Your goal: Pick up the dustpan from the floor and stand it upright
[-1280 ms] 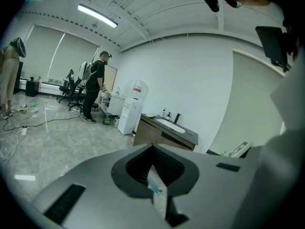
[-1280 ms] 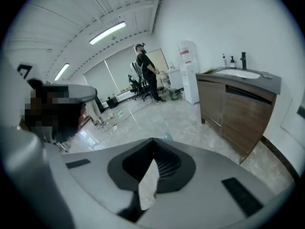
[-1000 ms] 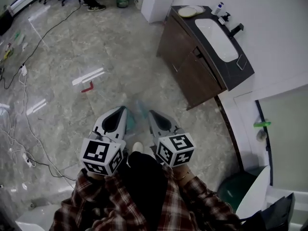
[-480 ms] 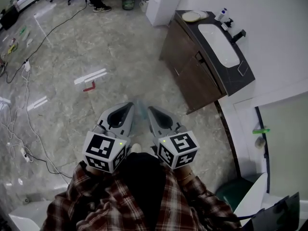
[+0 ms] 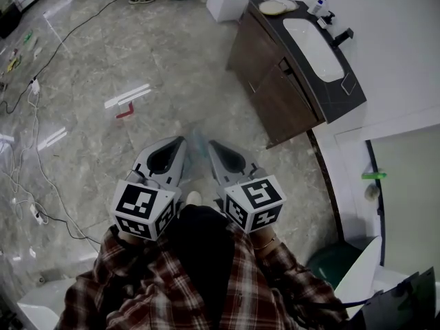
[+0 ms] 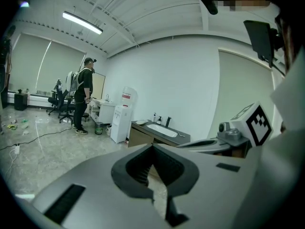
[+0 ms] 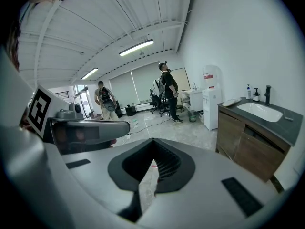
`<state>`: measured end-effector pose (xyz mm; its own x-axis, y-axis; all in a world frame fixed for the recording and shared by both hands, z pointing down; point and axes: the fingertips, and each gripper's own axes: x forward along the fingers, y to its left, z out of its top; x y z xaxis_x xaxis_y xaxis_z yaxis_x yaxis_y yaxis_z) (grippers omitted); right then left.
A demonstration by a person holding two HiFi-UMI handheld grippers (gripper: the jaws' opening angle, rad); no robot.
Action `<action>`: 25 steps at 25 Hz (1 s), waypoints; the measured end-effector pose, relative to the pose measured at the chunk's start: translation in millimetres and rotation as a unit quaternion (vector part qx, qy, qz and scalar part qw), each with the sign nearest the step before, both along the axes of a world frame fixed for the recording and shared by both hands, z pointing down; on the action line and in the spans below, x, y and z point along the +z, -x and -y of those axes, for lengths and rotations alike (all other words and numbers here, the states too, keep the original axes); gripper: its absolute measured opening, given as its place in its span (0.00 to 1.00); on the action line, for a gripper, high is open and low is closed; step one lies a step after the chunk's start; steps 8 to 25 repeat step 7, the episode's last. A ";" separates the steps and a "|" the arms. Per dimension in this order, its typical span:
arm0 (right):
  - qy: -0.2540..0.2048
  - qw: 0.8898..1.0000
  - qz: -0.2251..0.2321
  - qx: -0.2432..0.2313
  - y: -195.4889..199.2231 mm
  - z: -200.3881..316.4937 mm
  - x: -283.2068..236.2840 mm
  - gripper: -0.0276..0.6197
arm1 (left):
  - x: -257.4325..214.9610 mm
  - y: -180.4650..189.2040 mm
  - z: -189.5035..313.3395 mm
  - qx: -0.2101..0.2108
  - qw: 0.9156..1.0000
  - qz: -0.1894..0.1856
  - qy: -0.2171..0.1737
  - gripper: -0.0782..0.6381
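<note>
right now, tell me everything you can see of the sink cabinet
The sink cabinet stands on the marble-look floor against the white wall, doors shut. Its front looks like dark brown wood; the top is dark, with a white rectangular basin and a black tap beside it. A pale dish and a small bottle sit at its far end.

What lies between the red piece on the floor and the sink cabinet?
Nothing. In the head view the grey marble floor between the red piece and the sink cabinet is bare, showing only light reflections.
</note>
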<state>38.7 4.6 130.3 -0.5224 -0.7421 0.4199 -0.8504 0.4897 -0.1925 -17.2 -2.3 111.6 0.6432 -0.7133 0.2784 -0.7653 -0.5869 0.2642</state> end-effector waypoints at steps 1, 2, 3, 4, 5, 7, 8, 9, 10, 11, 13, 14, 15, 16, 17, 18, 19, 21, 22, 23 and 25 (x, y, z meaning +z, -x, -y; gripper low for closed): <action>0.000 1.000 0.000 0.000 0.3 -0.9 0.7 0.06 | 0.3 0.7 -0.9 0.000 1.000 0.000 0.001 0.11; 0.001 1.000 -0.001 0.000 0.3 -2.1 1.7 0.06 | 0.7 1.0 -1.9 -0.001 1.000 0.000 0.001 0.11; 0.003 1.000 -0.001 0.000 0.0 -3.7 3.2 0.06 | 1.0 0.8 -3.2 -0.001 1.000 0.000 0.002 0.11; 0.006 1.000 0.002 0.000 -0.5 -5.5 5.0 0.06 | 1.5 0.4 -4.6 -0.001 1.000 0.000 0.002 0.11; 0.010 1.000 0.005 -0.001 -1.0 -7.4 6.9 0.06 | 2.0 0.0 -6.2 -0.002 1.000 0.000 0.003 0.11; 0.019 1.000 0.011 -0.002 -1.8 -11.3 11.0 0.06 | 3.1 -0.4 -9.6 -0.004 1.000 0.000 0.005 0.11; 0.019 1.000 0.011 -0.002 -1.8 -11.3 11.0 0.06 | 3.1 -0.4 -9.6 -0.004 1.000 0.000 0.005 0.11; 0.019 1.000 0.011 -0.002 -1.8 -11.3 11.0 0.06 | 3.1 -0.4 -9.6 -0.004 1.000 0.000 0.005 0.11; 0.019 1.000 0.011 -0.002 -1.8 -11.3 11.0 0.06 | 3.1 -0.4 -9.6 -0.004 1.000 0.000 0.005 0.11; 0.019 1.000 0.011 -0.002 -1.8 -11.3 11.0 0.06 | 3.1 -0.4 -9.6 -0.004 1.000 0.000 0.005 0.11; 0.019 1.000 0.011 -0.002 -1.8 -11.3 11.0 0.06 | 3.1 -0.4 -9.6 -0.004 1.000 0.000 0.005 0.11; 0.019 1.000 0.011 -0.002 -1.8 -11.3 11.0 0.06 | 3.1 -0.4 -9.6 -0.004 1.000 0.000 0.005 0.11; 0.019 1.000 0.011 -0.002 -1.8 -11.3 11.0 0.06 | 3.1 -0.4 -9.6 -0.004 1.000 0.000 0.005 0.11; 0.019 1.000 0.011 -0.002 -1.8 -11.3 11.0 0.06 | 3.1 -0.4 -9.6 -0.004 1.000 0.000 0.005 0.11; 0.019 1.000 0.011 -0.002 -1.8 -11.3 11.0 0.06 | 3.1 -0.4 -9.6 -0.004 1.000 0.000 0.005 0.11; 0.019 1.000 0.011 -0.002 -1.8 -11.3 11.0 0.06 | 3.1 -0.4 -9.6 -0.004 1.000 0.000 0.005 0.11; 0.019 1.000 0.011 -0.002 -1.8 -11.3 11.0 0.06 | 3.1 -0.4 -9.6 -0.004 1.000 0.000 0.005 0.11; 0.019 1.000 0.011 -0.002 -1.8 -11.3 11.0 0.06 | 3.1 -0.4 -9.6 -0.004 1.000 0.000 0.005 0.11; 0.019 1.000 0.011 -0.002 -1.8 -11.3 11.0 0.06 | 3.1 -0.4 -9.6 -0.004 1.000 0.000 0.005 0.11; 0.019 1.000 0.011 -0.002 -1.8 -11.3 11.0 0.06 | 3.1 -0.4 -9.6 -0.004 1.000 0.000 0.005 0.11; 0.019 1.000 0.011 -0.002 -1.8 -11.3 11.0 0.06 | 3.1 -0.4 -9.6 -0.004 1.000 0.000 0.005 0.11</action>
